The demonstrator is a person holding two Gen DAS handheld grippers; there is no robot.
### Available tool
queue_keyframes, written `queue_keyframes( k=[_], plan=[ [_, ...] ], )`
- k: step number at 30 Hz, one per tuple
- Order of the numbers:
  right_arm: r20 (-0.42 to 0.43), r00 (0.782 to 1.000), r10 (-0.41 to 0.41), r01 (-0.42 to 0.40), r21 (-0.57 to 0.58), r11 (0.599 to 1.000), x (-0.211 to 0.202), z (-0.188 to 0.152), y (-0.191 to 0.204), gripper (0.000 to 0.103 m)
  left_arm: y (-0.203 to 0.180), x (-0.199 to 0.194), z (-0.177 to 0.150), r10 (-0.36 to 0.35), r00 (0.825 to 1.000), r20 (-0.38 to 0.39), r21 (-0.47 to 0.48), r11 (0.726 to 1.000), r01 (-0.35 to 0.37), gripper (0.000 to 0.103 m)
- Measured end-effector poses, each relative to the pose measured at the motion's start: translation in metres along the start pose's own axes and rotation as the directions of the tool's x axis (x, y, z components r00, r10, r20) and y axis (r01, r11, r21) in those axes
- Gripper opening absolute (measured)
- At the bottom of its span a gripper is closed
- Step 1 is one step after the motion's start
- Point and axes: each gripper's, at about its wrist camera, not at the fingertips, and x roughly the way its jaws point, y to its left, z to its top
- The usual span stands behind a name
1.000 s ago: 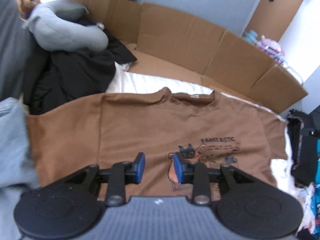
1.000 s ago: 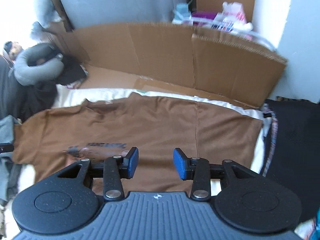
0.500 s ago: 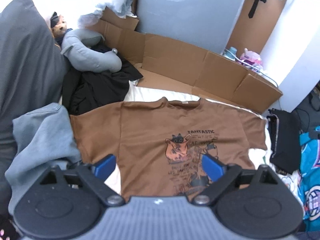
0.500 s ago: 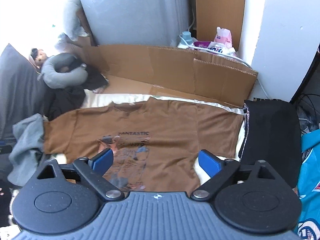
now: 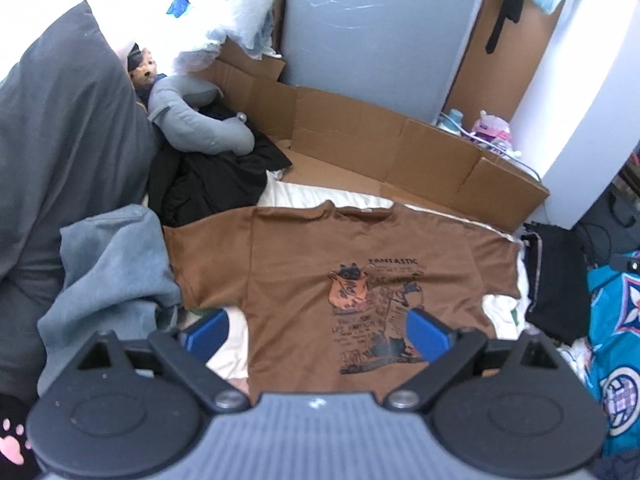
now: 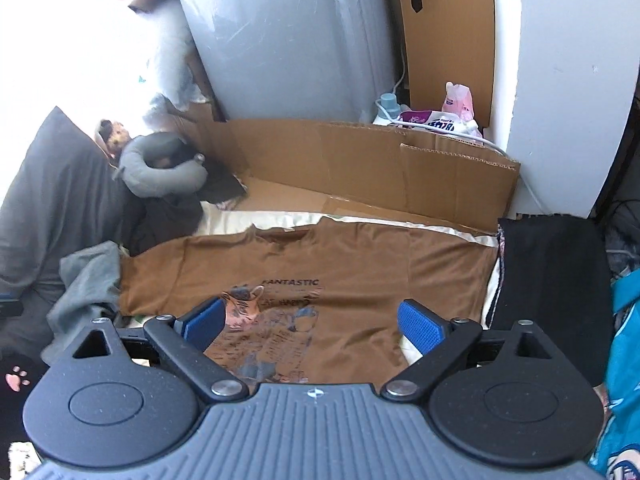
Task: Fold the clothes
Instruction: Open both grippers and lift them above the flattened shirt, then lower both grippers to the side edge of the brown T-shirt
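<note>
While both tools hung above it, the brown T-shirt point(image 5: 320, 264) lay flat, print up, on the white sheet point(image 5: 312, 196).
Left tool point(image 5: 318, 330) and right tool point(image 6: 312, 320) were both spread wide, nothing gripped. Grey garment point(image 5: 108, 264) touched the shirt's one sleeve; black cloth point(image 6: 552, 280) lay beside the other, cardboard point(image 6: 360, 164) behind the collar.

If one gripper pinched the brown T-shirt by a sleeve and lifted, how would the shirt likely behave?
The brown T-shirt lies flat with soft creases, so it is probably floppy: the rest would likely hang and drag rather than lift as a sheet. Thin knit like this looks light. Spread on the smooth cream sheet, it might slide and bunch if pushed.
</note>
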Motion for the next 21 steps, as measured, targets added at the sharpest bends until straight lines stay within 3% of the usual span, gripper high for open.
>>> queue_keyframes(
  k=[3,9,15,18,21],
  plan=[
    [0.007,0.999,0.033,-0.033,0.015,0.999,0.001,-0.014,-0.011,0.097,0.003,0.001,-0.012,0.009,1.0,0.007,0.001,1.0,-0.009,0.097],
    [-0.033,0.999,0.013,-0.012,0.011,1.0,0.021,-0.051,-0.032,0.096,0.009,0.022,-0.045,0.016,1.0,-0.006,0.002,1.0,-0.016,0.093],
    [-0.07,0.997,0.022,-0.024,-0.023,0.999,0.042,-0.086,-0.041,0.095,0.017,0.048,-0.076,0.022,0.999,-0.049,0.011,1.0,-0.022,0.09],
    [-0.08,0.996,0.033,-0.035,-0.017,0.999,0.051,-0.103,-0.044,0.095,0.027,0.063,-0.093,0.006,0.995,-0.102,-0.019,1.0,-0.008,0.081],
    [-0.093,0.995,0.037,-0.035,0.014,0.999,0.06,-0.12,-0.053,0.095,0.035,0.079,-0.111,0.008,0.989,-0.148,-0.035,0.999,-0.013,0.08]
  ],
)
